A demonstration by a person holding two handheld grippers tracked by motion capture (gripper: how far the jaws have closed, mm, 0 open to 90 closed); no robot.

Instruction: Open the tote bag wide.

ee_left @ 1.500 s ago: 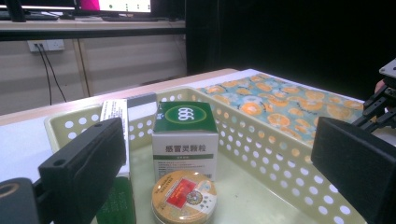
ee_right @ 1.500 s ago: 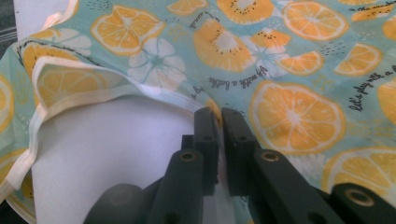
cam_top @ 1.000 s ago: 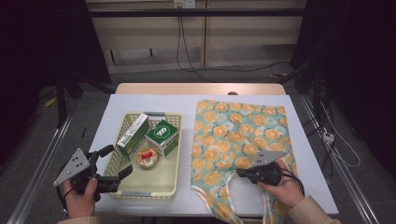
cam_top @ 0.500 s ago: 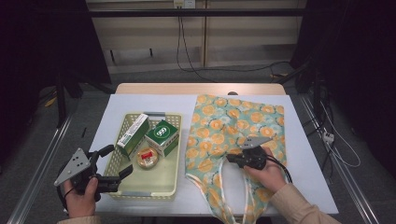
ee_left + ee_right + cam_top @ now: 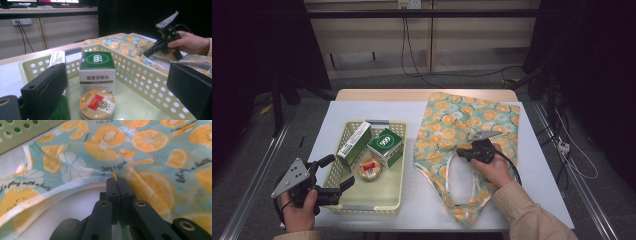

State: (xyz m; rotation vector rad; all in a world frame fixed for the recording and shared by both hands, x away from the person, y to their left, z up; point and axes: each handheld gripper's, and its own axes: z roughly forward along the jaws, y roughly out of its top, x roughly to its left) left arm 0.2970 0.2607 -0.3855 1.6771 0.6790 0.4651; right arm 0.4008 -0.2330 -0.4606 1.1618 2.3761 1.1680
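Observation:
A cloth bag printed with orange slices lies on the right half of the table. My right gripper rests on it, jaws together, pinching the bag's fabric at the rim of its mouth. My left gripper stands open at the near left corner of a pale green basket. In the left gripper view the wide-apart jaws of the left gripper frame a green box and a round tin inside the basket, with nothing held.
A long white-and-green box leans in the basket's far left part. A white sheet covers the table. The bag's pale handles loop toward the near edge. The floor, rails and cables surround the table.
My right gripper has moved away from the near edge and to the left, dragging the bag's fabric with it, so the bag's mouth gapes wider. The left gripper has stayed put.

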